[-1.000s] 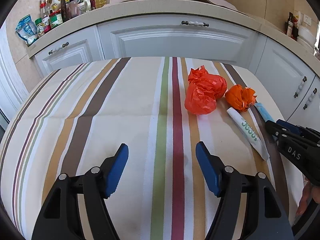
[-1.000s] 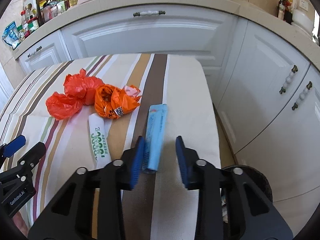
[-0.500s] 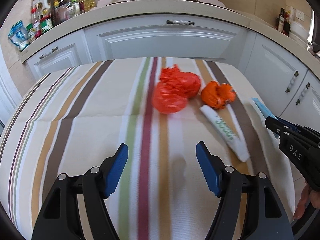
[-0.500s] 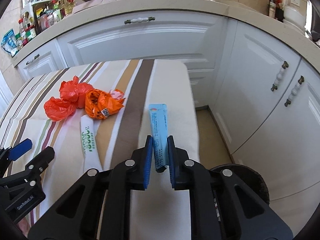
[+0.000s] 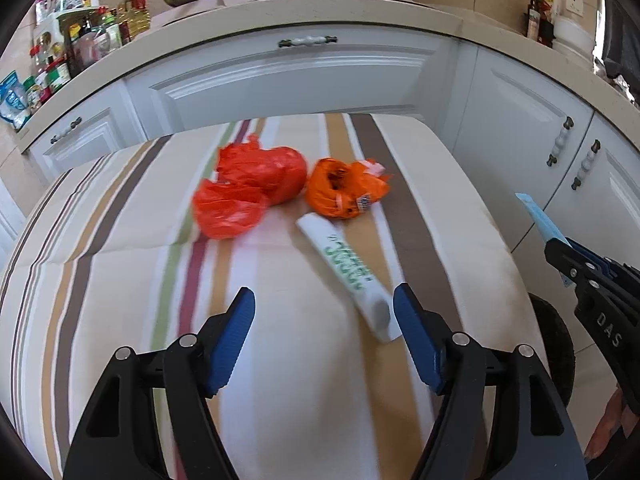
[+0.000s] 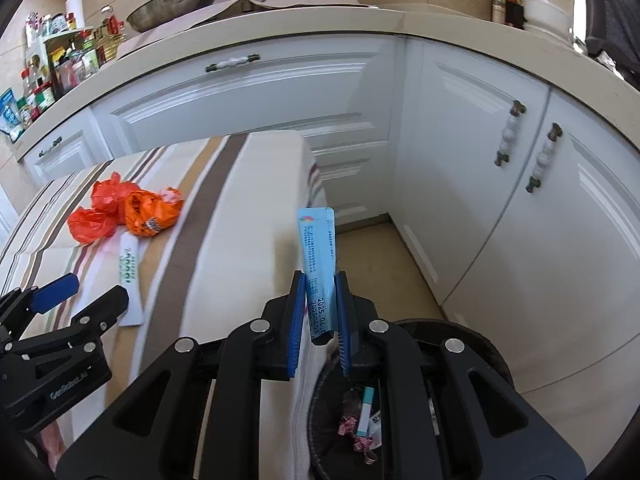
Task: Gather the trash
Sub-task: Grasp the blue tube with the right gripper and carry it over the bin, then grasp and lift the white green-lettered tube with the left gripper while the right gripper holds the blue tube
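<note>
My right gripper [image 6: 320, 300] is shut on a light blue sachet [image 6: 318, 248], held off the table's right edge, above a round black bin [image 6: 472, 344] on the floor. The sachet [image 5: 540, 216] and right gripper [image 5: 560, 248] also show at the right of the left wrist view. My left gripper [image 5: 324, 320] is open over the striped tablecloth [image 5: 120, 280], with the lower end of a white tube [image 5: 348, 272] just inside its right finger. Beyond lie a red plastic bag [image 5: 248, 188] and an orange wrapper [image 5: 344, 192].
The bin [image 5: 552, 344] stands beside the table's right edge and holds several scraps. White kitchen cabinets [image 6: 280, 96] run behind and along the right. The counter carries bottles [image 5: 80, 48] at the left, and a pan [image 6: 172, 0].
My right gripper closed on the blue sachet, lifted it off the cloth and carried it right past the table edge. My left gripper moved right, so the tube now lies by its right finger.
</note>
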Available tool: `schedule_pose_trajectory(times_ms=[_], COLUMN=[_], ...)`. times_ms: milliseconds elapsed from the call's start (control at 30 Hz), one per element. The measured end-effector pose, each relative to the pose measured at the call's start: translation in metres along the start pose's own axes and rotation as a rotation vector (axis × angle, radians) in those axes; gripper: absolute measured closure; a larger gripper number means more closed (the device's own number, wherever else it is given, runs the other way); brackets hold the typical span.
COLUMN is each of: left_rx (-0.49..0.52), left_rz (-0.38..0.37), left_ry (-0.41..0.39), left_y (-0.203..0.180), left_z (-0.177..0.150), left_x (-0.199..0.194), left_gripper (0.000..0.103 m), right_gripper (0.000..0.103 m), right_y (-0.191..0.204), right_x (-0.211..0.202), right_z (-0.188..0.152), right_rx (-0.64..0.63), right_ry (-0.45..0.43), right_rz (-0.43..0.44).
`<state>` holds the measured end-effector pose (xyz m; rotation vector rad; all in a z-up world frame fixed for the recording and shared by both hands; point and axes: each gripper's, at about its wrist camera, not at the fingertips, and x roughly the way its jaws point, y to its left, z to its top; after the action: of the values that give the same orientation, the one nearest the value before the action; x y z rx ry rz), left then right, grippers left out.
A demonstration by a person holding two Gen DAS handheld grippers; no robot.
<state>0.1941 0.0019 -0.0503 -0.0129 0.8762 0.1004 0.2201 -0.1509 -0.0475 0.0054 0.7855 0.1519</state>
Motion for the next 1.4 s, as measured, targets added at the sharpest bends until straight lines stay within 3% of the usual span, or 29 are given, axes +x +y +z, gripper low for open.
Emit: schedule_pose_trajectory(times_ms=[200,500,800,1033,1400], left_rx=[0.013,-0.004,-0.017,-0.023,-0.037], left_rz=[0.008,-0.016,-0.047,-0.042,-0.032], left_ry=[0.018,0.011,-0.019,-0.085,-0.203], left_y=[-0.006,0.004,0.011,0.018,0.028], left_z=[0.0,-0.005,-0.008,-0.01,-0.009], left_x=[0.009,0.007,0.0,-0.013,-0.055], left_gripper=[0.035,0.083,0.084,0.085,0.085], right_gripper=[0.088,0.088,0.088,0.088,0.088], right_y=[-0.013,-0.013,-0.006,-0.002,0.006], right_x=[0.001,0.002,-0.002,-0.009,-0.044], right_z=[-0.002,-0.005,-0.008,-0.009,-0.005], right_rx=[0.02,0.023,0.019,0.02,0.013], right_ry=[-0.004,-0.003,-0.009,-0.03,-0.134], right_rz=[-0.002,0.001,-0.002,0.001,0.01])
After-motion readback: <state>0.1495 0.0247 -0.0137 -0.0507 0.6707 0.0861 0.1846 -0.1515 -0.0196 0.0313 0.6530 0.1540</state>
